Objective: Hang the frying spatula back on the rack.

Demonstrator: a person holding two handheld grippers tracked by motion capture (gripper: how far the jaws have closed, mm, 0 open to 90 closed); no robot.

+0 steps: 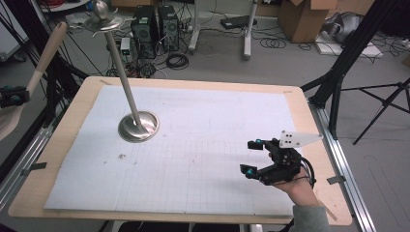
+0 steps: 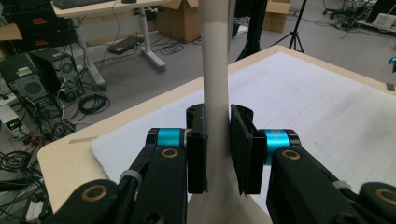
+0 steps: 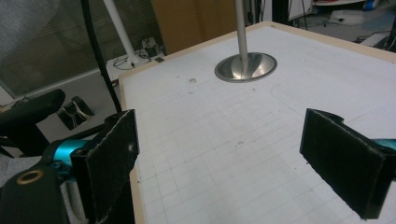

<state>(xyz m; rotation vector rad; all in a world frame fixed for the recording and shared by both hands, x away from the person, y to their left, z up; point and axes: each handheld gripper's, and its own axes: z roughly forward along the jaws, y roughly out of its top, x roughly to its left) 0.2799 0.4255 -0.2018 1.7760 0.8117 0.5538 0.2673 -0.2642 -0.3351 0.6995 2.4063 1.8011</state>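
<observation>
While the left gripper [image 2: 217, 149] pinches a pale wooden handle [image 2: 215, 70], the right gripper [image 3: 224, 158] waits spread, metal stand [image 3: 245, 65] untouched ahead.

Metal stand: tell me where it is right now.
In the high view the metal stand sits on the white mat's left half, far from the right gripper near the mat's right edge.

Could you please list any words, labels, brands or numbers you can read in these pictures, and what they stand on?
No text can be read.
Computer towers: small stickers, too blurred to read.
Cardboard boxes: no legible print.
White mat: a faint grid, no numbers or words.
</observation>
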